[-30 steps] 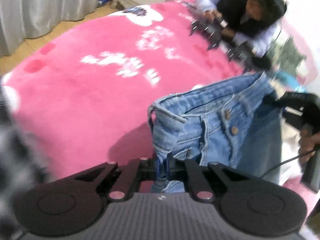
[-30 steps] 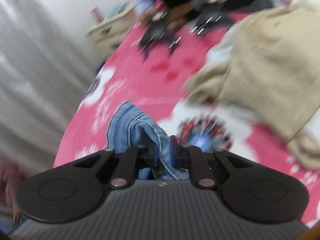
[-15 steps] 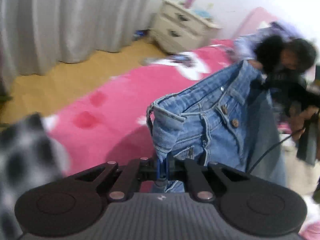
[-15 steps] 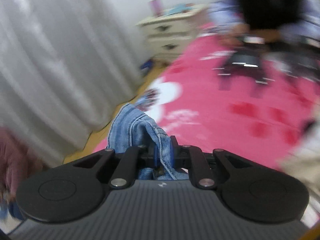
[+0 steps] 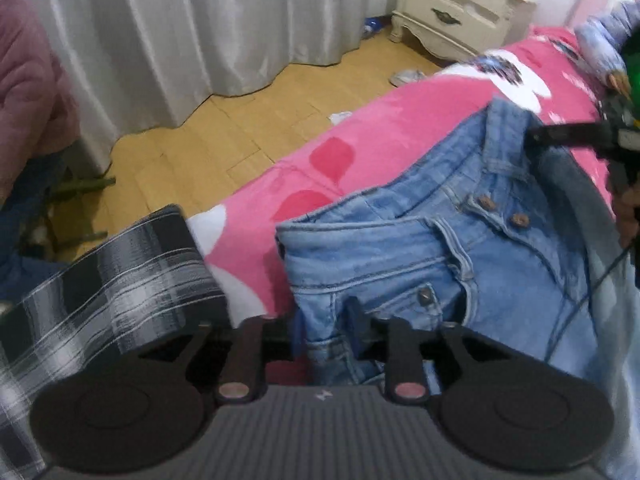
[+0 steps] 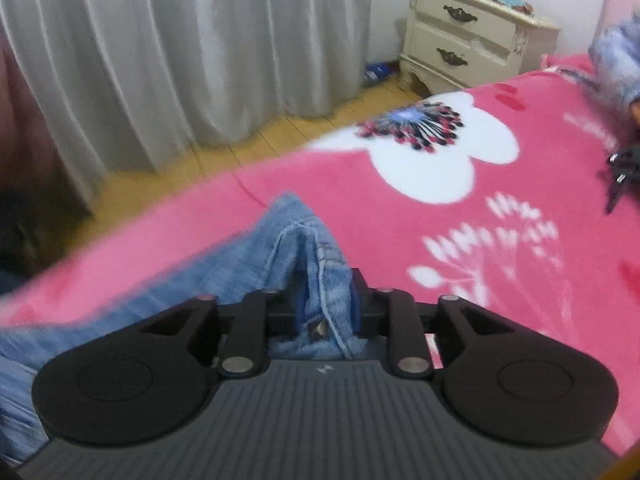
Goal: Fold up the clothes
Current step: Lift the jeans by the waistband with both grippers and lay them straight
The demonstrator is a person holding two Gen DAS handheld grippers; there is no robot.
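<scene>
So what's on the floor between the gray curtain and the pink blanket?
In the left wrist view, mostly bare wooden floor lies between curtain and pink blanket, with a small white scrap near the blanket.

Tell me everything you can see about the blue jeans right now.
The jeans are light blue washed denim with paler stitching, belt loops, a pocket rivet and two brown buttons at the fly. They lie waistband up, spread over the pink flowered blanket. The left gripper has one waistband corner between its fingers, the right gripper a bunched fold at the other. Both jaws have just been opening, with denim between them; the grip looks loosened. Legs are out of view.
</scene>
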